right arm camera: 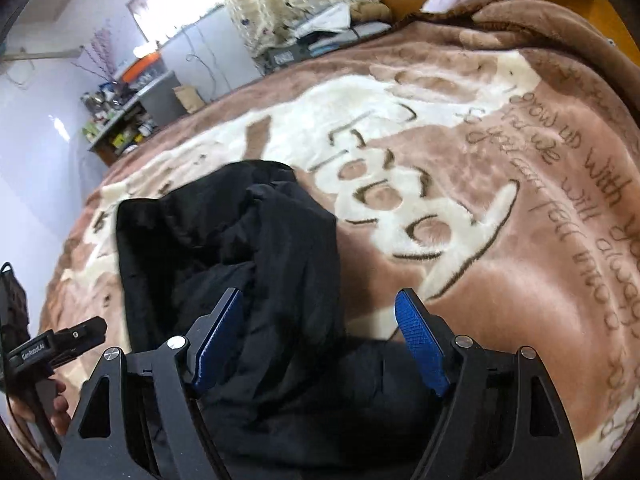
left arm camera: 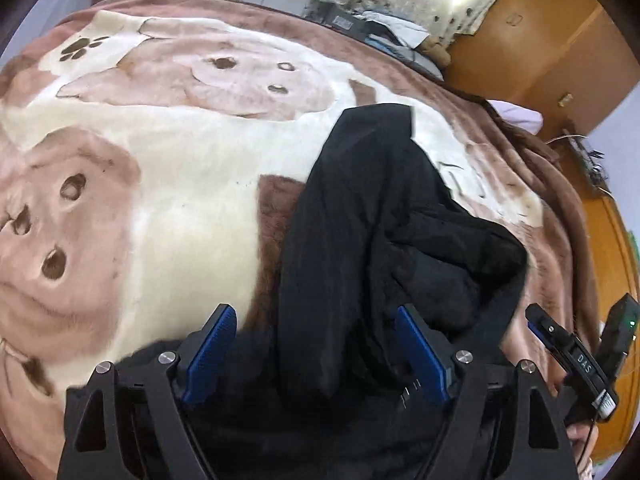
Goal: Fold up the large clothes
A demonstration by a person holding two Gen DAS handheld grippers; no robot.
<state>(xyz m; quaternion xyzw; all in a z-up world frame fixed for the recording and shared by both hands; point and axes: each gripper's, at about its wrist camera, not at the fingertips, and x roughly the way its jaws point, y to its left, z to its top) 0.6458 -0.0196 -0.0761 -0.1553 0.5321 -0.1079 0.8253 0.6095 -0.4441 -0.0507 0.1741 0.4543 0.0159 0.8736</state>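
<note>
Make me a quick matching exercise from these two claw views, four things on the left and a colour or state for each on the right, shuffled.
Things:
1. black garment
2. blanket
3. left claw
4. wardrobe

Descriptions:
A. orange-brown wood
B. open, over dark fabric
C. rumpled, lying on the bed
D. brown and cream, bear print

Pairs: 1-C, 2-D, 3-B, 4-A

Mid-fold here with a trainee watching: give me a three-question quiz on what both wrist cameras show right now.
1. True or false: the left gripper is clamped shut on cloth.
2. What color is the garment on the blanket?
3. The right gripper has its fingers: A) open over the garment, B) shut on it, C) out of view.

Key: 1 false, its fingers are open; 2 black; 3 A.
</note>
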